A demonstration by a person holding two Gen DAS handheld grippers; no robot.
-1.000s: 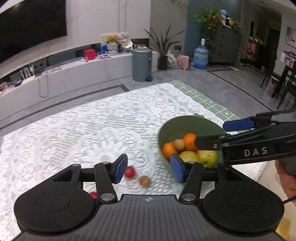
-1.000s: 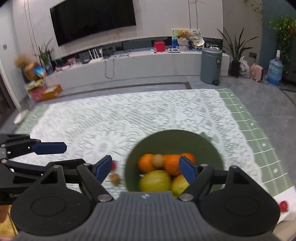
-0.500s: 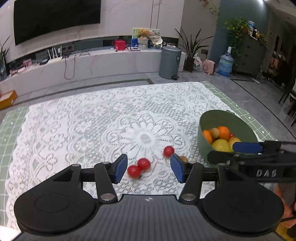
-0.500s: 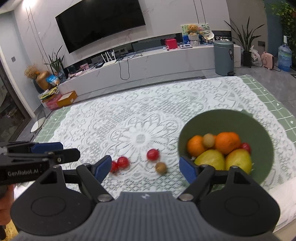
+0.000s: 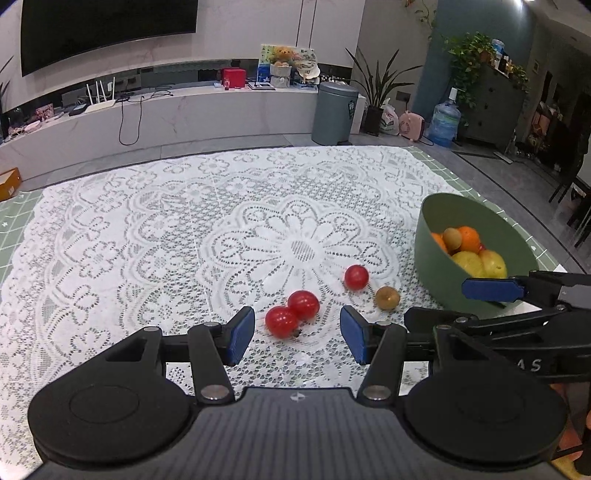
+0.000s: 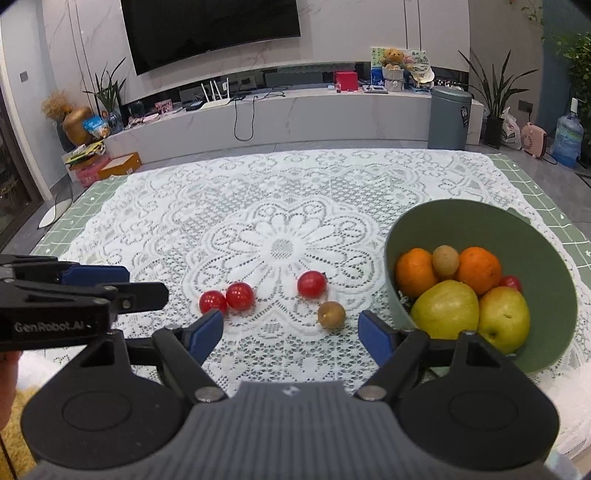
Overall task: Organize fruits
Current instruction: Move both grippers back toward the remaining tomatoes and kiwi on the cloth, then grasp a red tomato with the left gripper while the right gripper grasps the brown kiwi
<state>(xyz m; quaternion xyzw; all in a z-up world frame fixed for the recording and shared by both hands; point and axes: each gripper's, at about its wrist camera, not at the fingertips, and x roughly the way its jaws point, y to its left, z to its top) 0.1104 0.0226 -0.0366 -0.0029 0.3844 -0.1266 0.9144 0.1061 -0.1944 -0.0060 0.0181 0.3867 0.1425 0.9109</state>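
Left tongs (image 5: 297, 334) and right tongs (image 6: 290, 332) both spread, empty, above lace cloth (image 6: 258, 206) on bench. Three red tomatoes (image 6: 240, 295) and a small brown fruit (image 6: 331, 314) loose near bench centre. Green bowl (image 6: 546, 266) of fruit at right edge. Beyond: grey floor, TV wall (image 6: 210, 26).

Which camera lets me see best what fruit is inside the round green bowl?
The right wrist view. It looks down into the round green bowl, showing two oranges, two yellow-green apples, a small brown fruit and a bit of red. In the left wrist view the bowl's near wall and the right gripper hide much of the fruit.
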